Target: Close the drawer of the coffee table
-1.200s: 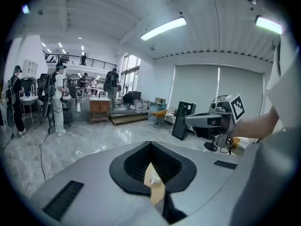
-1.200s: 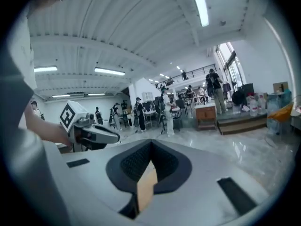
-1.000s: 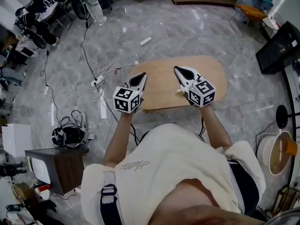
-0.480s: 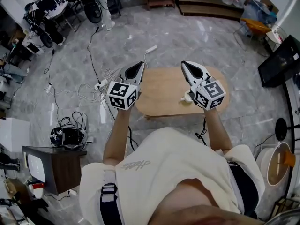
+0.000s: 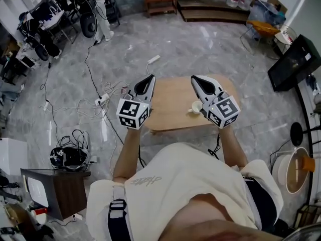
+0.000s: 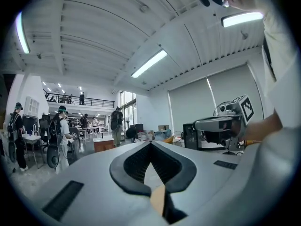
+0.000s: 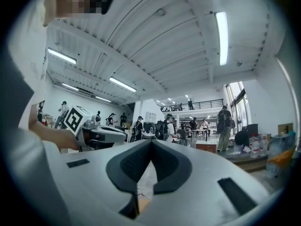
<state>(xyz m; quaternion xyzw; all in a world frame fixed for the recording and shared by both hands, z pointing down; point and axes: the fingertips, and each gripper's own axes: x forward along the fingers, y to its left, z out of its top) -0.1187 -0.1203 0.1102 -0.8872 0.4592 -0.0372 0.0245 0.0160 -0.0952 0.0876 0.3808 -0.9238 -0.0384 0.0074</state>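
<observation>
Appearing head-view only: coffee table [image 5: 173, 104]

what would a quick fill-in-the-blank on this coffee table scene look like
1. The left gripper and the right gripper both have their jaws ____, with nothing held.
2. The white cup on the coffee table stands nearer the ____ gripper.
3. In the head view, the power strip lies on the floor to the table's ____.

Missing words: shut; right; left
</observation>
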